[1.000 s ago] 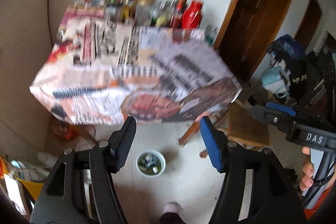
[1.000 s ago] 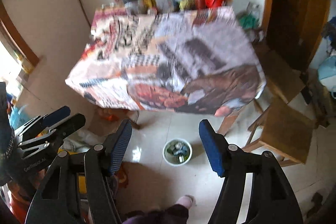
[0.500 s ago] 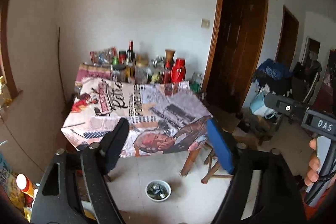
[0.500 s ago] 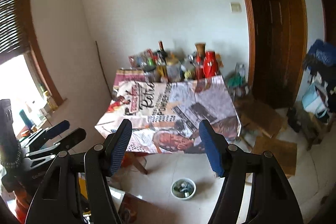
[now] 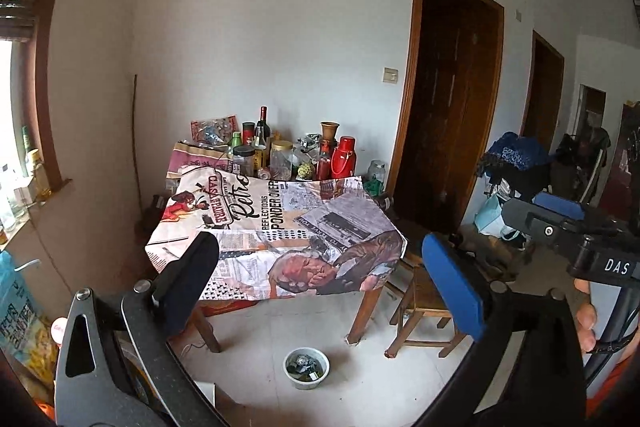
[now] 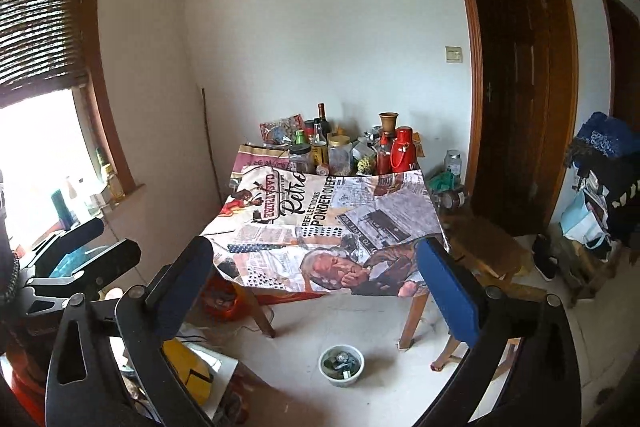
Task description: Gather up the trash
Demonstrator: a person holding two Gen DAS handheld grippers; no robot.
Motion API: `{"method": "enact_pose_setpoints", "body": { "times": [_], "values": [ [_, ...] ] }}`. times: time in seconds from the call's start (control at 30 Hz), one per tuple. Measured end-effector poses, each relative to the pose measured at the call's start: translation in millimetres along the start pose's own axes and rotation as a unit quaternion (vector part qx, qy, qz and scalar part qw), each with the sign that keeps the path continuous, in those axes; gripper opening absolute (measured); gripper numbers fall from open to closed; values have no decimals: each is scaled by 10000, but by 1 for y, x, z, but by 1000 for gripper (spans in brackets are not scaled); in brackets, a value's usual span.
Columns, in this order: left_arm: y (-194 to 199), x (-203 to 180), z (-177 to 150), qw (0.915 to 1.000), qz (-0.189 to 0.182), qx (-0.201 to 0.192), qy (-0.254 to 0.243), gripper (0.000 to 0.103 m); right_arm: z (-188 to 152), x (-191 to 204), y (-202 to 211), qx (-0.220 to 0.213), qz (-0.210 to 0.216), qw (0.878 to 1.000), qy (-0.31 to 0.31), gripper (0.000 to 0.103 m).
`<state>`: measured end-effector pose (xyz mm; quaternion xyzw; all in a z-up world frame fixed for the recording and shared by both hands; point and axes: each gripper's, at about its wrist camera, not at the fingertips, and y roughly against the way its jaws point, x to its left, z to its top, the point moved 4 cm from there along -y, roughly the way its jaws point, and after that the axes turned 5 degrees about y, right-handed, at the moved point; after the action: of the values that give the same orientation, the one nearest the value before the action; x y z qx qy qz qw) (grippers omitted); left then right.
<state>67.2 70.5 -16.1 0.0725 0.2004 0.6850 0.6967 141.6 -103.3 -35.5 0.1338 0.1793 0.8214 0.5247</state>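
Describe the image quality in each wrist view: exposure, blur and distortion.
Left wrist view: sharp, no motion blur; fisheye bends the door frame and darkens the corners; the window at the left edge glares. Right wrist view: equally sharp; the window is blown out to white below its blind; walls curve outward; the tablecloth print reads clearly.

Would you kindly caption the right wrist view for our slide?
Open right tool faces a cloth-covered table; small bowl on the floor.
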Motion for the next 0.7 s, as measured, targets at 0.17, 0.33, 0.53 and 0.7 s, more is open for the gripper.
{"method": "enact_pose_setpoints", "body": {
  "times": [0.17,0.33,0.53,0.7],
  "values": [
    [10,-1,-2,10000,23,-49,-47,102,-4,8,7,27,-37,9999,155,101],
    [14,-5,-5,9999,37,-68,-108,102,-8,11,13,15,-73,9998,160,101],
    [16,-6,-8,9999,51,-97,-119,102,-11,11,16,47,-121,9997,187,101],
    [14,-6,-7,9999,35,-82,-105,102,-12,9,18,73,-134,9998,149,101]
  ]
}}
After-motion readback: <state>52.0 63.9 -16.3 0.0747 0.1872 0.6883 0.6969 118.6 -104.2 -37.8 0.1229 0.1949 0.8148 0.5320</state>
